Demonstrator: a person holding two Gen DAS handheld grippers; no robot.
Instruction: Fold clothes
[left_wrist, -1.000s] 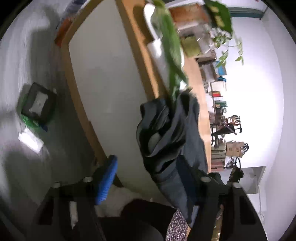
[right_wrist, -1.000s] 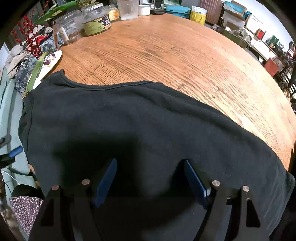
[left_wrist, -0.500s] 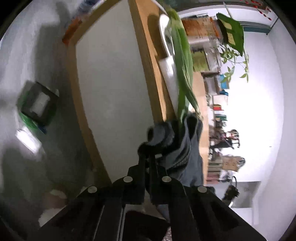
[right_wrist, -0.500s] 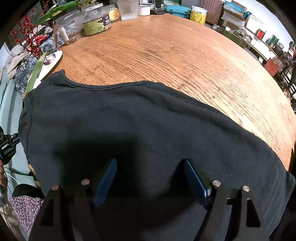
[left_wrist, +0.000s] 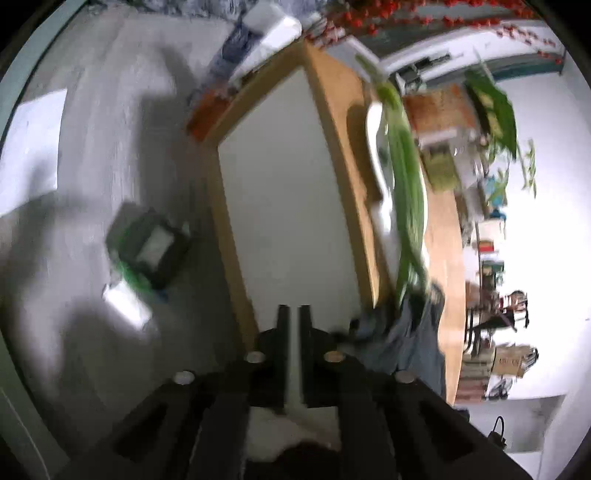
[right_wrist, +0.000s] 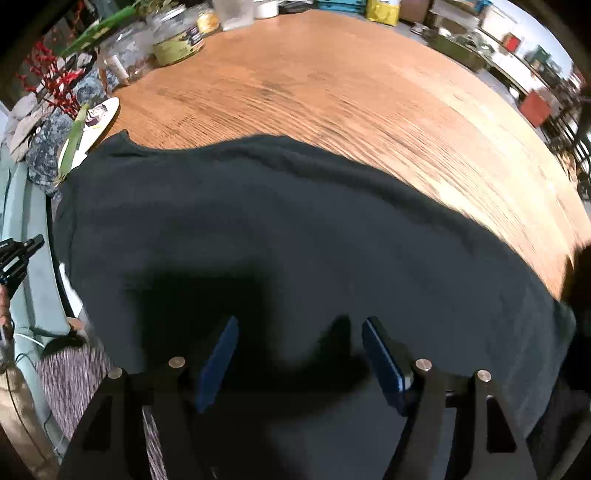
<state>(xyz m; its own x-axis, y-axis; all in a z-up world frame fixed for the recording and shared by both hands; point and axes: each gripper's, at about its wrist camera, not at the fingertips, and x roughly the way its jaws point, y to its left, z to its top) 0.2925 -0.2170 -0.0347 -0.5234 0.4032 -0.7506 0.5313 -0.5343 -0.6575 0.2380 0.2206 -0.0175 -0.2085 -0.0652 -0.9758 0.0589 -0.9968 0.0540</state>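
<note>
A black T-shirt (right_wrist: 295, 229) lies spread flat on the round wooden table (right_wrist: 369, 85), its neckline at the far left. My right gripper (right_wrist: 299, 332) is open, its blue pads just above the shirt's near part. My left gripper (left_wrist: 293, 312) is shut with a thin gap and nothing visible between the fingers. It points down beside the table edge, off the shirt. The shirt's hanging sleeve (left_wrist: 410, 332) is bunched just right of the left fingers. The left gripper also shows in the right wrist view (right_wrist: 20, 251) at the far left.
Jars (right_wrist: 177, 37), a plastic cup (right_wrist: 236, 13) and a long green leaf on a white plate (right_wrist: 96, 118) stand at the table's far left. Below the table edge a black box (left_wrist: 151, 247) lies on the grey floor (left_wrist: 74, 166).
My left gripper shut at the bunched sleeve, then pulled left and away; the sleeve now sits beside its fingers. My right gripper rose slightly above the shirt, staying open.
</note>
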